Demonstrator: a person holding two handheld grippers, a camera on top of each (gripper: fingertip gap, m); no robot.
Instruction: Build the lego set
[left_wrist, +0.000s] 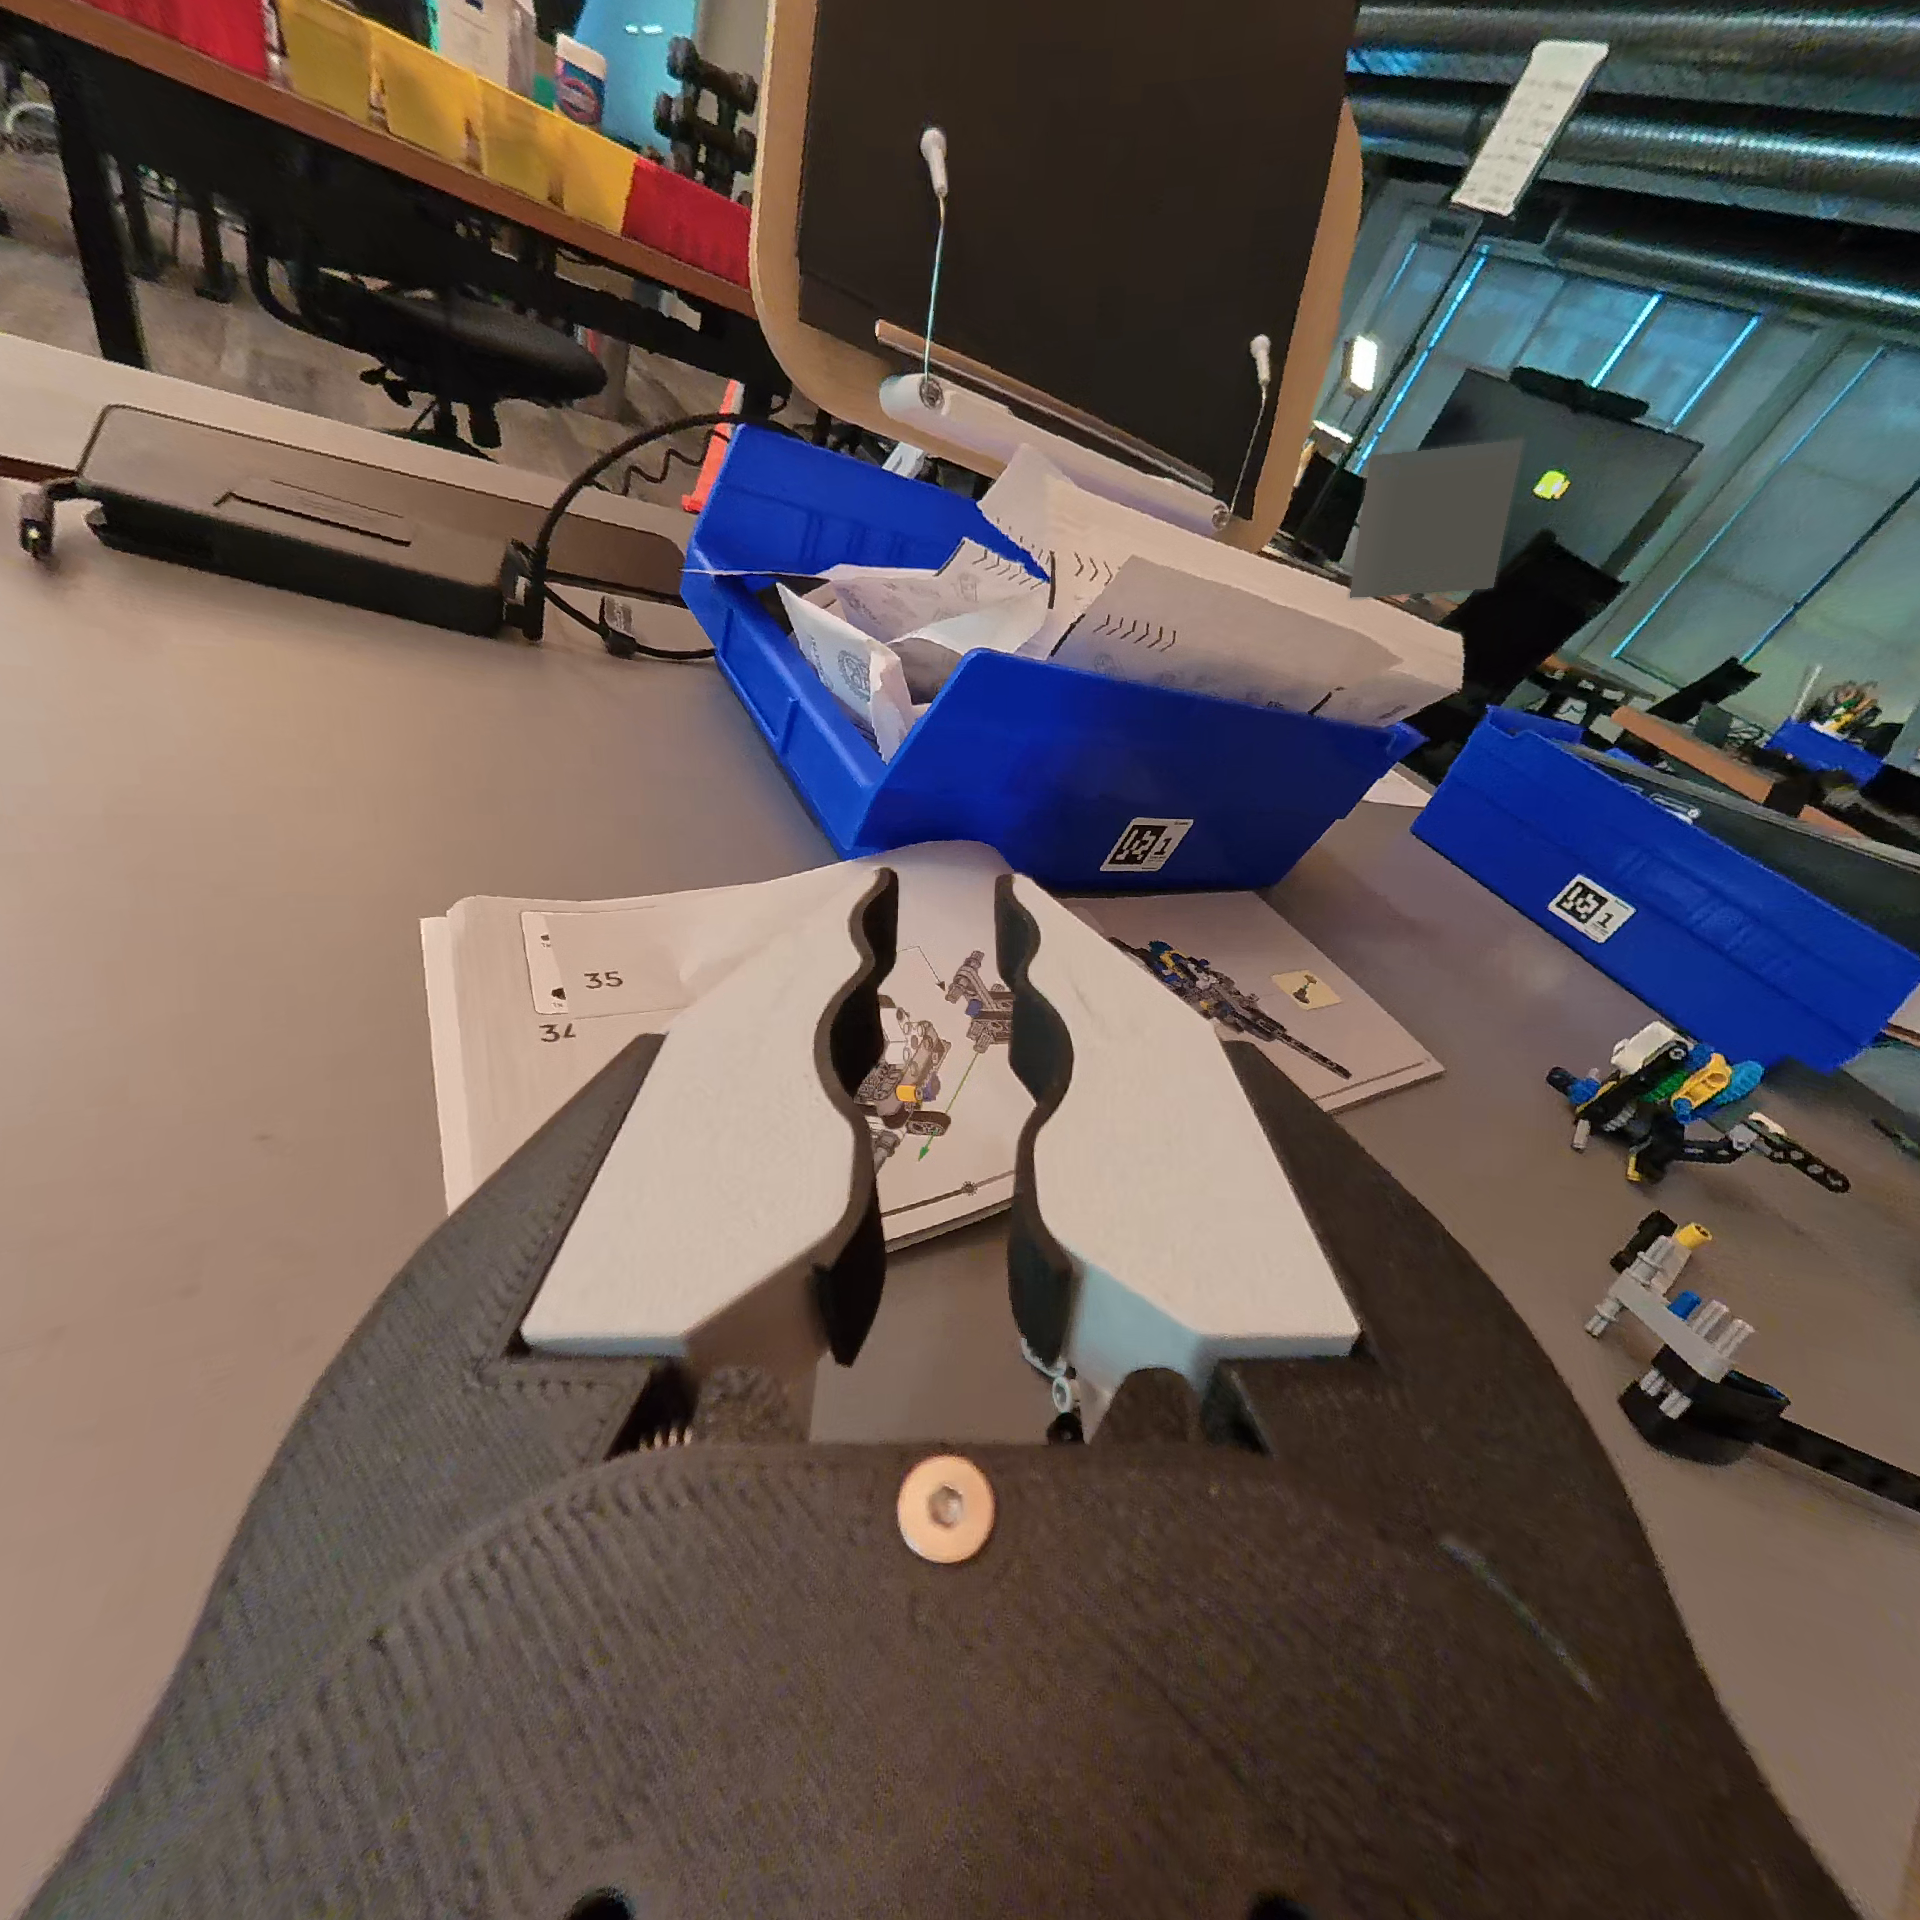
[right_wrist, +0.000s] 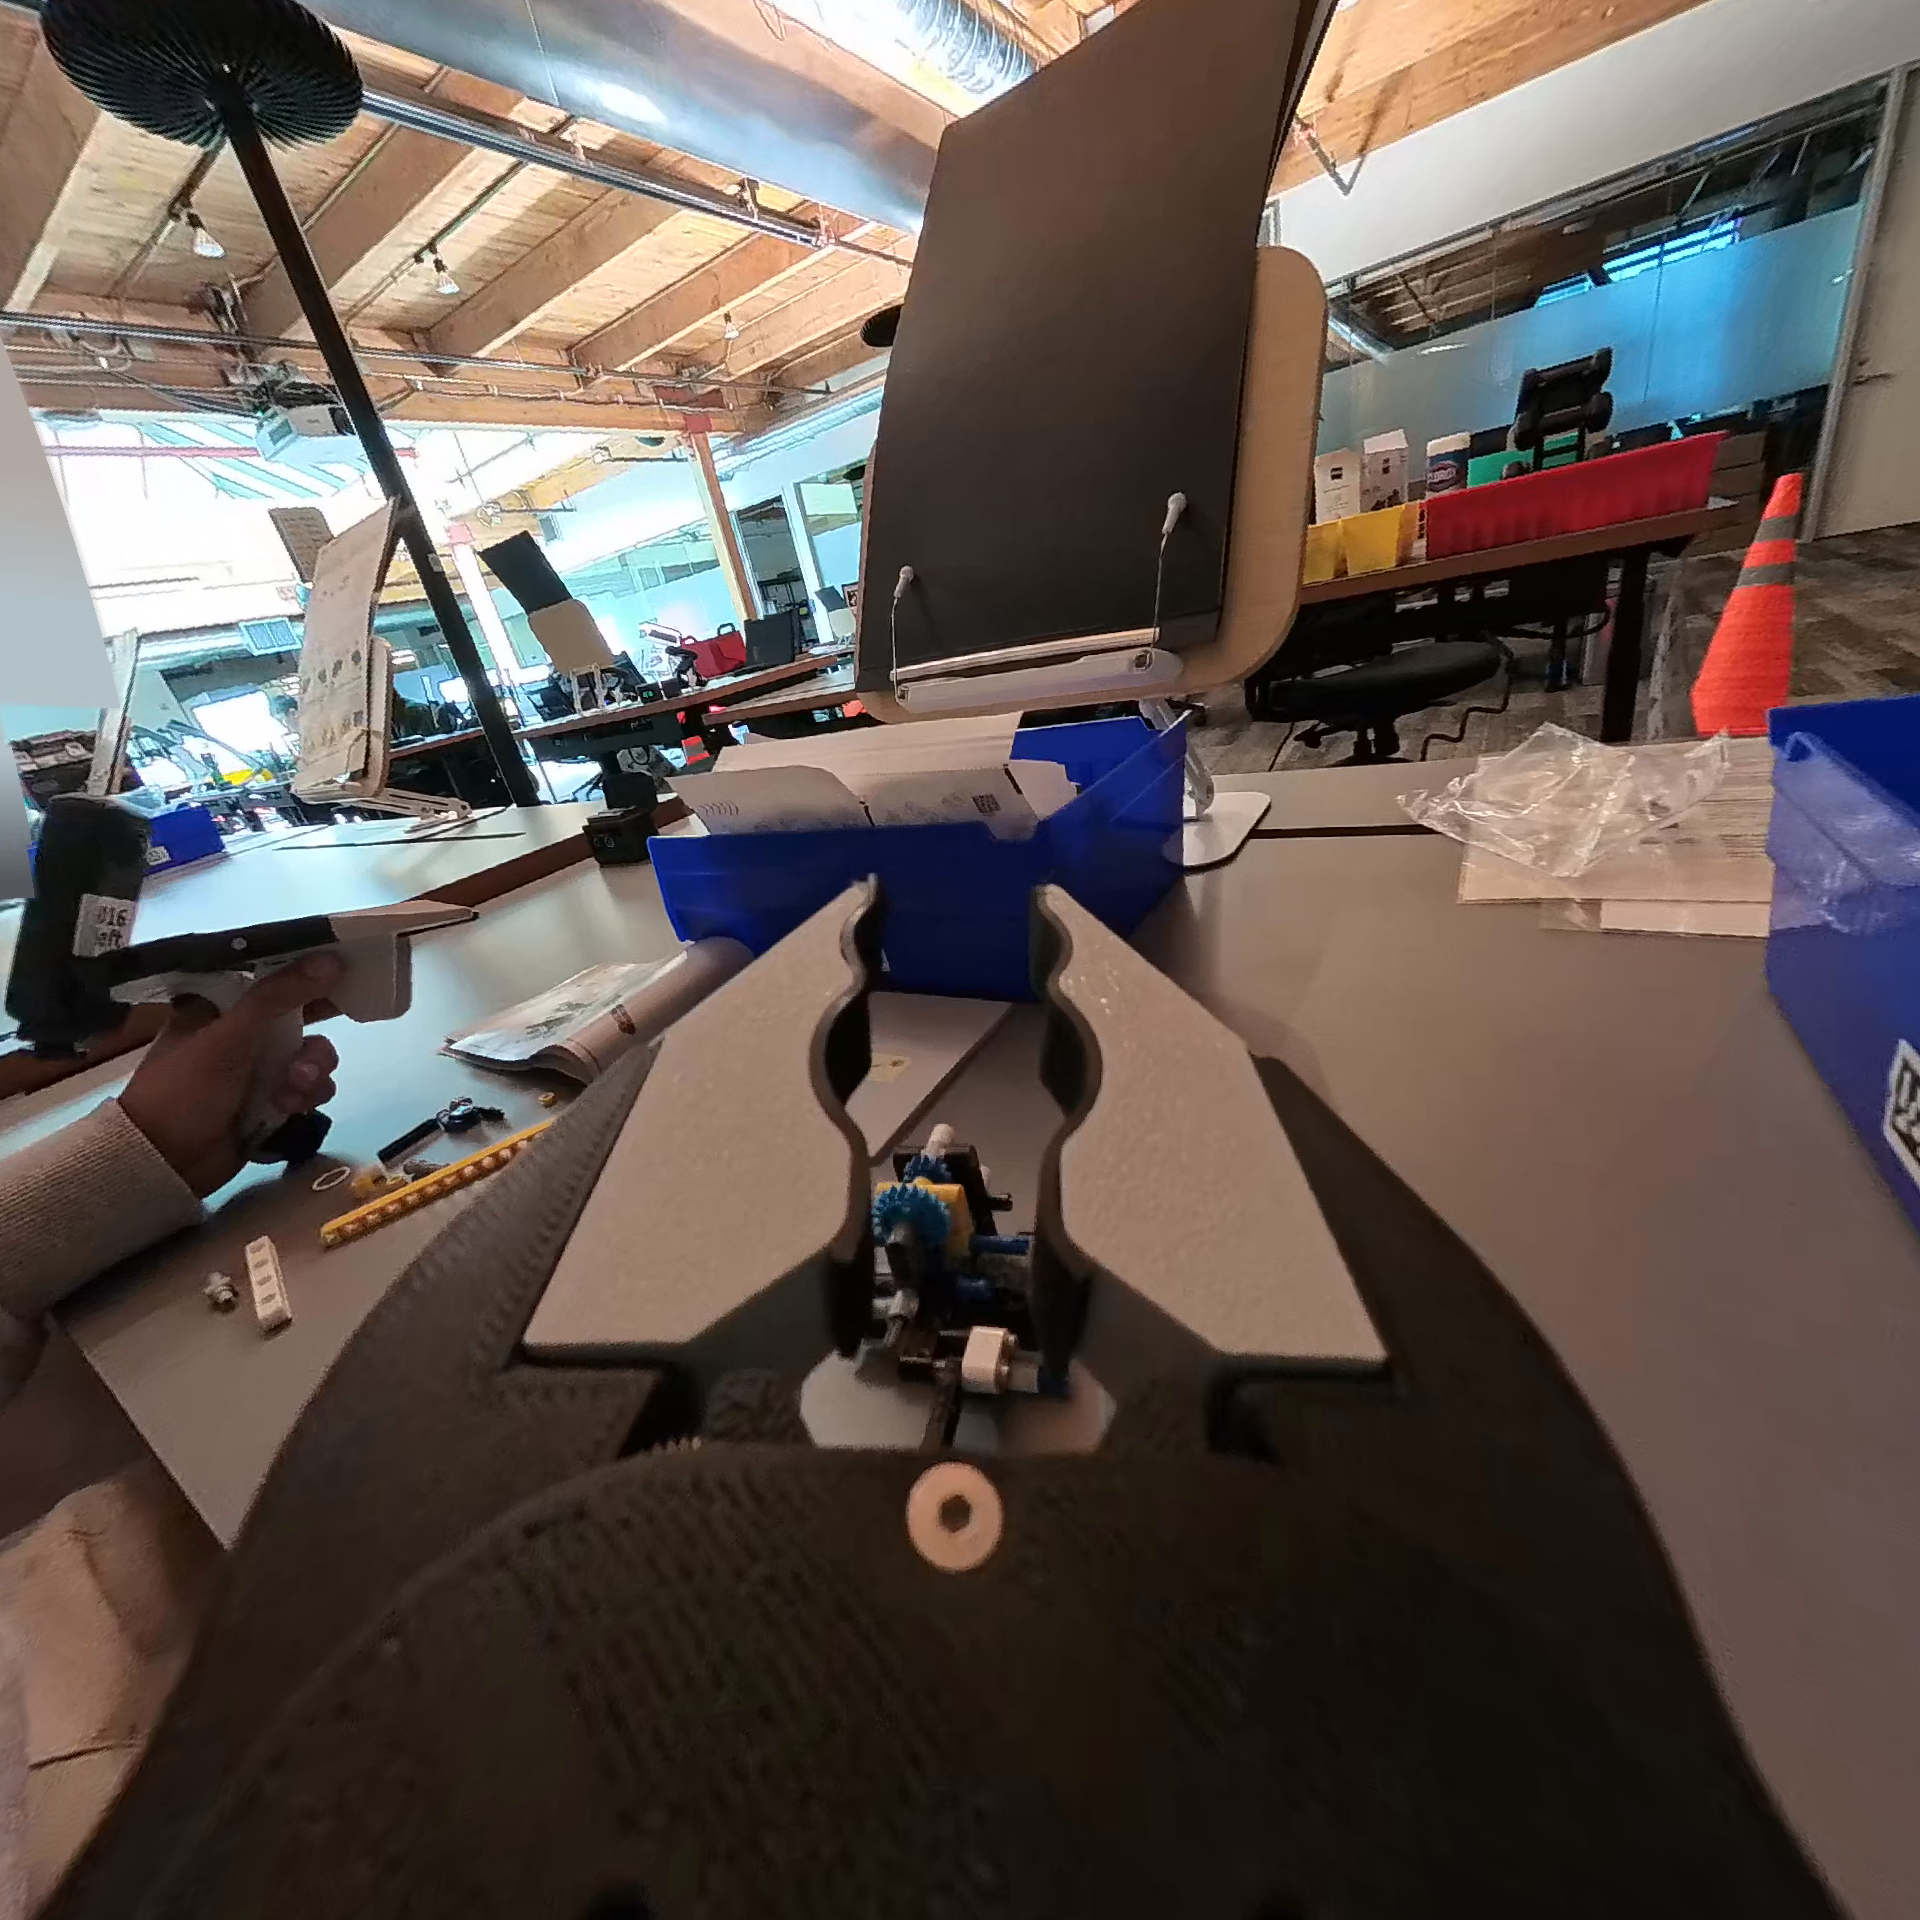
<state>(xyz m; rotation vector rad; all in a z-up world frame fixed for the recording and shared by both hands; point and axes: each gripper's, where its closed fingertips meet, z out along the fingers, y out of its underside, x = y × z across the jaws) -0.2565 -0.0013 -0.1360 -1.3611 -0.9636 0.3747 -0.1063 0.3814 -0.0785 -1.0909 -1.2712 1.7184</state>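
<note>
My right gripper (right_wrist: 956, 899) is shut on a small lego assembly (right_wrist: 940, 1273) with a black frame, a blue gear and yellow and white parts, gripped deep between the jaws above the grey table (right_wrist: 1403, 1091). My left gripper (left_wrist: 945, 894) is open, hovering over the open instruction booklet (left_wrist: 623, 987). A tiny grey piece (left_wrist: 1060, 1387) shows at the base of its right finger. The left gripper also shows in the right wrist view (right_wrist: 416, 920), held in a hand. Two lego sub-assemblies (left_wrist: 1662, 1101) (left_wrist: 1683, 1340) lie to its right.
A blue bin (left_wrist: 1091, 769) of torn paper bags stands behind the booklet, with a second blue bin (left_wrist: 1662, 935) to the right. A book stand (right_wrist: 1060, 416) rises behind. A yellow beam (right_wrist: 436, 1184), a white brick (right_wrist: 268, 1283) and small parts lie at left. Clear plastic bags (right_wrist: 1579, 800) lie at the back right. The tips of one gripper are about 40 cm away from the tips of the other. From my left tips it is roughly 15 cm to the yellow beam (right_wrist: 436, 1184); from my right, 35 cm.
</note>
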